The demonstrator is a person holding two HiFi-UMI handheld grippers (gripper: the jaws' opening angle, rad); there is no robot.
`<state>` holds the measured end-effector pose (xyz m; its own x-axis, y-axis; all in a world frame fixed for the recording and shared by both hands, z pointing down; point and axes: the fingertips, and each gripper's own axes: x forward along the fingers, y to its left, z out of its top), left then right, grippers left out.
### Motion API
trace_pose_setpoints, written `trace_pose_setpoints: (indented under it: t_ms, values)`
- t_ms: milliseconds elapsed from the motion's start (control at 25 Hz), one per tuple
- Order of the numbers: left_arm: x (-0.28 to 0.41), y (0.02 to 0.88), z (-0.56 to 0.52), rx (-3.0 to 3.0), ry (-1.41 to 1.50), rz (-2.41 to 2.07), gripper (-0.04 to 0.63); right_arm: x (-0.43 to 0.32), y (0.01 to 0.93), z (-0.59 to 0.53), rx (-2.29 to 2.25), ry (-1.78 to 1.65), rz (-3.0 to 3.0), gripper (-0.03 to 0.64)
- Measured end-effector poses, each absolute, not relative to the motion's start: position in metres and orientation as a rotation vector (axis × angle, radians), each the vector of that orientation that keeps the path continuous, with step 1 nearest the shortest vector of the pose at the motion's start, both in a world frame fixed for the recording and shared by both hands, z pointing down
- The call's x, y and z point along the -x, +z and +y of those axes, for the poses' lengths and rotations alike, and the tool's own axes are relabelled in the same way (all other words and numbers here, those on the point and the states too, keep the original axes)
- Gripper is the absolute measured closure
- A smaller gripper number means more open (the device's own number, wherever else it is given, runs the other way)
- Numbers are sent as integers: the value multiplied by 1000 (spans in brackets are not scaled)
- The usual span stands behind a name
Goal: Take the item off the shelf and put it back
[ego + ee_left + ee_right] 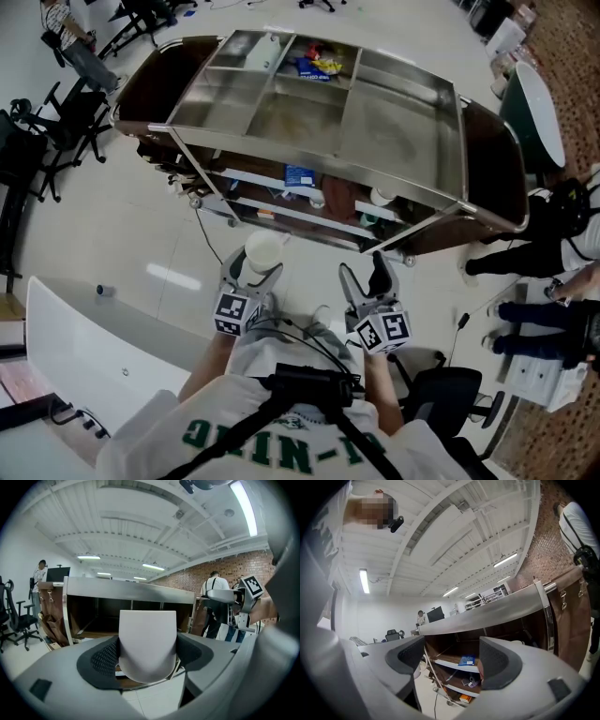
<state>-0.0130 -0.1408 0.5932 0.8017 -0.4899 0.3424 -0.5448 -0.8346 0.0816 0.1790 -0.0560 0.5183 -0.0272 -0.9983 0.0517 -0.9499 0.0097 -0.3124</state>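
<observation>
Grippers: 2. The left gripper [255, 270] is clamped on the cup, one dark ribbed pad pressed to each side. The right gripper [366, 274] is empty, its jaws standing apart with only the cart's shelves seen between them. Marker cubes: 2, one per gripper [234, 312] [382, 330].

White cup [147, 639]: 1. It is upright in the left gripper, off the shelf and in the air just near of the cart's front edge, above the floor.

Cart [403, 122]: 1, metal frame with dark brown end panels, on casters. Its top is a steel tray split into several compartments. One far compartment holds a small heap of coloured snack packets [317, 64]; I cannot count them.

Lower shelves visible: 2. Blue box [298, 175]: 1, lying flat on the upper one. Two small white round things [382, 196] [317, 199] sit at that shelf's front, too small to identify. Some clutter lies on the shelf below.

Floor [122, 234]: pale, glossy, with a cable trailing from under the cart.

Room:
- White table [84, 356] at near left.
- Black office chairs [56, 131] at far left.
- Brick wall [187, 581] on the right.
- White ribbed ceiling with strip lights [246, 506].
- Bystanders: one at far left [70, 37] and at least two at the right [562, 234].
</observation>
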Motion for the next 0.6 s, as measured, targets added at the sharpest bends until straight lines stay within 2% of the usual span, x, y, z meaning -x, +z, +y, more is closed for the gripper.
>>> trace_pose_setpoints:
  t_ms: [280, 600]
  values:
    - [16, 617, -151, -2765, 454, -853, 233, -163, 542, -73, 1993, -452, 2180, 239]
    - [20, 725, -203, -2754, 342, -983, 233, -140, 659, -131, 1856, -443, 2294, 239]
